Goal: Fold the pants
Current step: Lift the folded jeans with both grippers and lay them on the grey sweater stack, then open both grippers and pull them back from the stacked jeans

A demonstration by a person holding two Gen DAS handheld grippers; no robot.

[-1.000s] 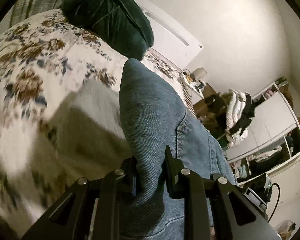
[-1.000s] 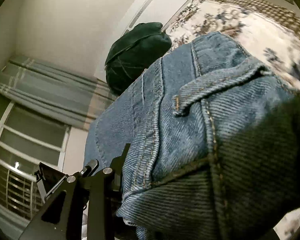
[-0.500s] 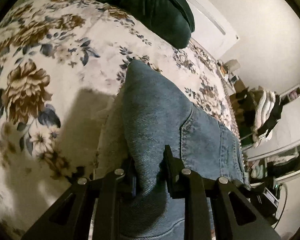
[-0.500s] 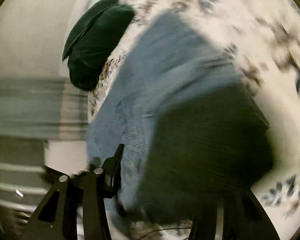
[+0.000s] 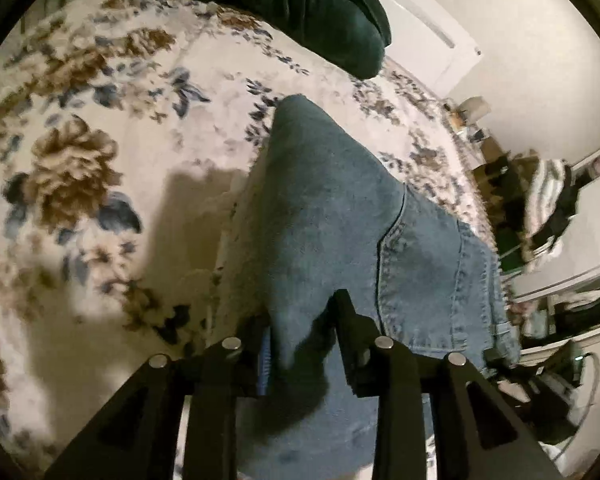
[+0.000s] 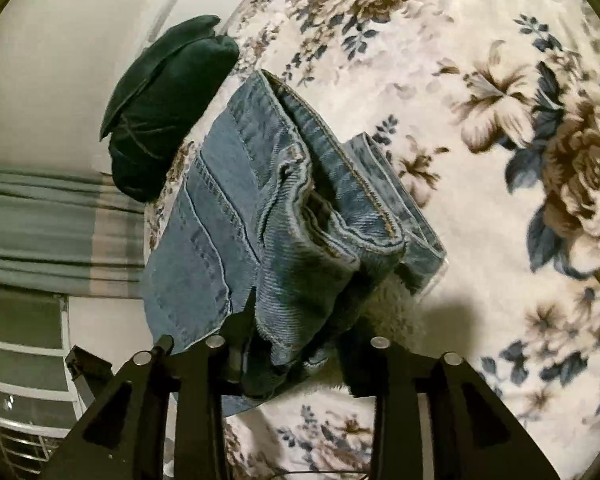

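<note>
- Lying on the bed's floral blanket [image 5: 100, 128], the blue jeans [image 5: 340, 216] were folded into a thick bundle, with their far end pointing toward a dark green cushion [image 5: 320, 8].
- The left gripper [image 5: 300, 320] stood with its fingers spread apart; denim filled the gap between them, and the right-hand finger [image 5: 348, 320] sat clear of the cloth's edge.
- The right gripper [image 6: 296, 332] was likewise spread wide; the left-hand finger [image 6: 244, 320] touched the near corner of the jeans [image 6: 260, 208], while the other finger was well apart from it over the blanket [image 6: 500, 160].
- In the right wrist view, hems and waistband layers were stacked at the bundle's open side, facing the large brown flower print.
- The green cushion [image 6: 168, 100] lay just beyond the jeans, near striped curtains [image 6: 52, 232].
- A white shelf unit [image 5: 580, 240] with piled clothes stood past the bed in the left wrist view.
</note>
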